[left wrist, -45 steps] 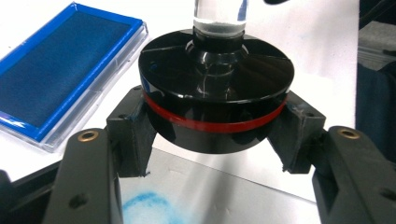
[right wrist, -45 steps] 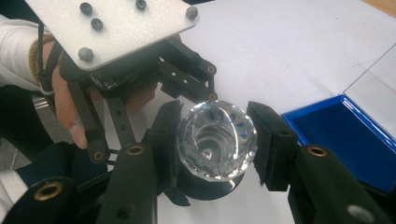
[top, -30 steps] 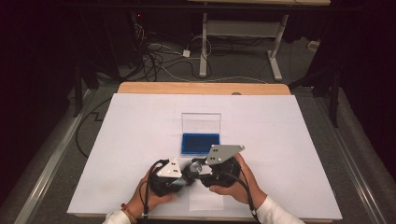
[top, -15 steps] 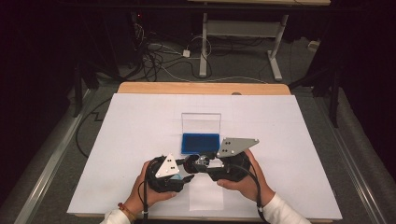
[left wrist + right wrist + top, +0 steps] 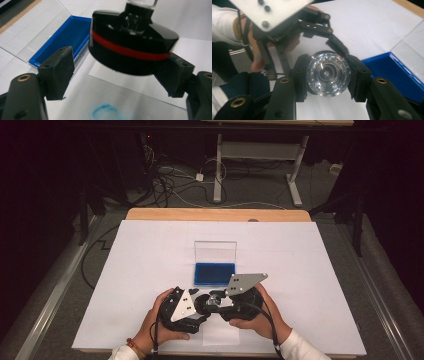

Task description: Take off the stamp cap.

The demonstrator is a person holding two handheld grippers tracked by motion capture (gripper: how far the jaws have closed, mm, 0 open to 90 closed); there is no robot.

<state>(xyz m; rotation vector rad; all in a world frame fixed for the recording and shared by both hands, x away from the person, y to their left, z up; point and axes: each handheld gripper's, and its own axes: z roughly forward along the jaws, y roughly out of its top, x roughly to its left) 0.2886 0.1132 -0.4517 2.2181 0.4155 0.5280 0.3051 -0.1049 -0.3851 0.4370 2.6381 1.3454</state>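
High view: at about seven o'clock on the white table [image 5: 140, 270] the left gripper [image 5: 199, 306] is held low over the paper, and just to its three o'clock the right gripper [image 5: 216, 303] meets it, the two almost touching above a sheet of paper [image 5: 220, 332]. Between them a stamp [image 5: 214, 301] is seen. At twelve o'clock from the grippers a blue ink pad [image 5: 214, 273] lies with its clear lid [image 5: 215, 252] standing open. In the left gripper view the stamp's black base with a red band [image 5: 130, 51] hangs between the jaws, which have just been opening and now stand apart from it on both sides; a blue ring print [image 5: 106, 112] is marked on the paper at six o'clock, and the ink pad [image 5: 67, 37] lies at ten o'clock. In the right gripper view the jaws are clamped on the stamp's faceted clear knob [image 5: 328, 73], with the left gripper [image 5: 332, 42] seen beyond at twelve o'clock and the ink pad [image 5: 397, 75] at three o'clock.
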